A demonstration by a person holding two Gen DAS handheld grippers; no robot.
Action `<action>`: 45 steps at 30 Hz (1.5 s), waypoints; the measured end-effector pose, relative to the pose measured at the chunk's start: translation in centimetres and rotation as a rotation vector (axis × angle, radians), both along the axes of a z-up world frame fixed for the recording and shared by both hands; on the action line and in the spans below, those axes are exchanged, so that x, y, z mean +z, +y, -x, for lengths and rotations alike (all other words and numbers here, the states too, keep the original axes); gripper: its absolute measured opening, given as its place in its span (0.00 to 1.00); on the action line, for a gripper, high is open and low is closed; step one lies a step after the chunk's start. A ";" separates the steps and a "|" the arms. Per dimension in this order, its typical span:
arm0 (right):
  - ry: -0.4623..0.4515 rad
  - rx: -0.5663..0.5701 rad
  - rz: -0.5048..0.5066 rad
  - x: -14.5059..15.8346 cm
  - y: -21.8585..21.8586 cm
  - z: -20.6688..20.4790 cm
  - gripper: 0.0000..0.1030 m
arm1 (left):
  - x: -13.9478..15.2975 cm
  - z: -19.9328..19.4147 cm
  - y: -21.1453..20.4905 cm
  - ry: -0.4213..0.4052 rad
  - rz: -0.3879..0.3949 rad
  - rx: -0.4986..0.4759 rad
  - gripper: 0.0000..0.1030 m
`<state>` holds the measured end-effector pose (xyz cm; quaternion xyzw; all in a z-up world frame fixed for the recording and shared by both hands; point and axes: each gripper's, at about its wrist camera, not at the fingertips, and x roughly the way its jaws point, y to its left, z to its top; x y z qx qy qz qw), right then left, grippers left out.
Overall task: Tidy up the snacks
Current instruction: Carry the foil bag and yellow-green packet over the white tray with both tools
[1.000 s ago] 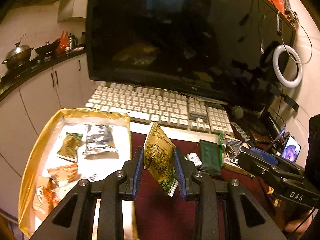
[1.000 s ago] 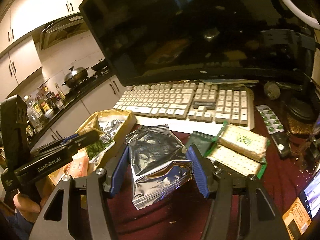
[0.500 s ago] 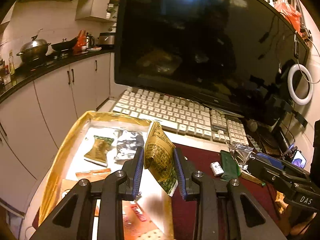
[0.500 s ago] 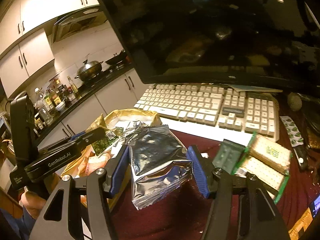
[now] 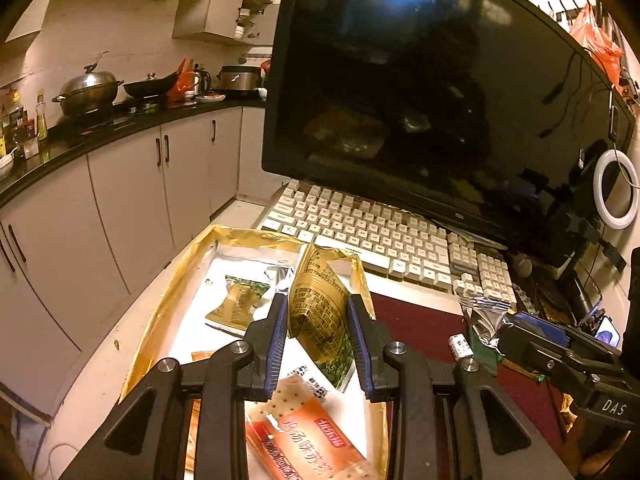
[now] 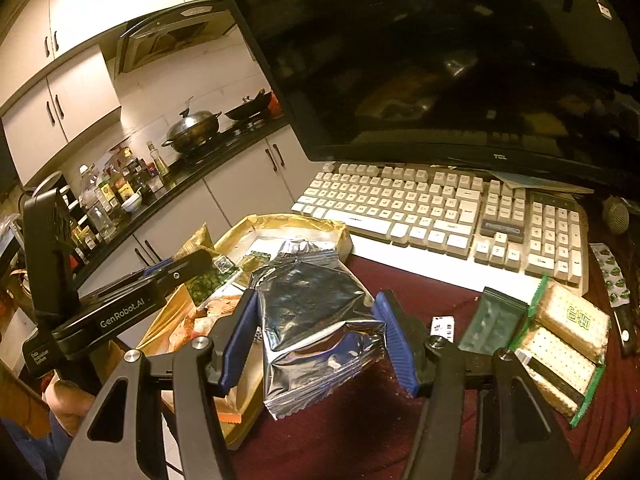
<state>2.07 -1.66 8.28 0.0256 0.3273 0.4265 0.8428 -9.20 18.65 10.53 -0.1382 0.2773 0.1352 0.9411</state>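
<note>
Left gripper (image 5: 318, 336) pinches gold packet (image 5: 320, 316); right gripper (image 6: 318, 344) clamps silver packet (image 6: 320, 332).

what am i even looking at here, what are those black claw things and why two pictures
A person holds two hand-held claw tools, each with its own camera looking along its fingers, hence two pictures. The left claw pinches a gold snack packet above a gold-rimmed tray of snacks. The right claw grips a silver foil packet over the dark red table mat. Cracker packs lie to the right, with a keyboard and monitor behind.
</note>
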 end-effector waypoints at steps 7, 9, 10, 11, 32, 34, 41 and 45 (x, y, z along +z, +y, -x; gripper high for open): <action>0.007 0.019 0.006 0.0 1.3 -0.2 0.58 | 0.0 0.3 0.9 -0.001 0.005 0.020 0.30; 0.011 0.024 0.007 0.0 1.7 -0.3 0.58 | -0.1 0.4 1.2 -0.001 0.007 0.025 0.30; 0.013 0.027 0.008 0.0 1.9 -0.4 0.58 | -0.1 0.5 1.3 0.000 0.008 0.028 0.30; 0.015 0.029 0.010 -0.1 2.1 -0.4 0.58 | -0.2 0.5 1.5 0.000 0.009 0.031 0.30; 0.097 0.072 0.087 -2.0 11.0 -4.2 0.58 | -3.1 -0.6 4.5 0.074 0.048 0.062 0.30; 0.112 0.075 0.099 -2.6 12.1 -4.6 0.58 | -3.5 -1.0 4.7 0.086 0.048 0.059 0.30; 0.127 0.070 0.145 -4.3 14.5 -5.5 0.58 | -4.0 -1.8 5.1 0.115 0.079 0.033 0.30; 0.127 0.065 0.151 -4.8 14.9 -5.6 0.58 | -4.0 -1.9 4.9 0.128 0.072 0.029 0.30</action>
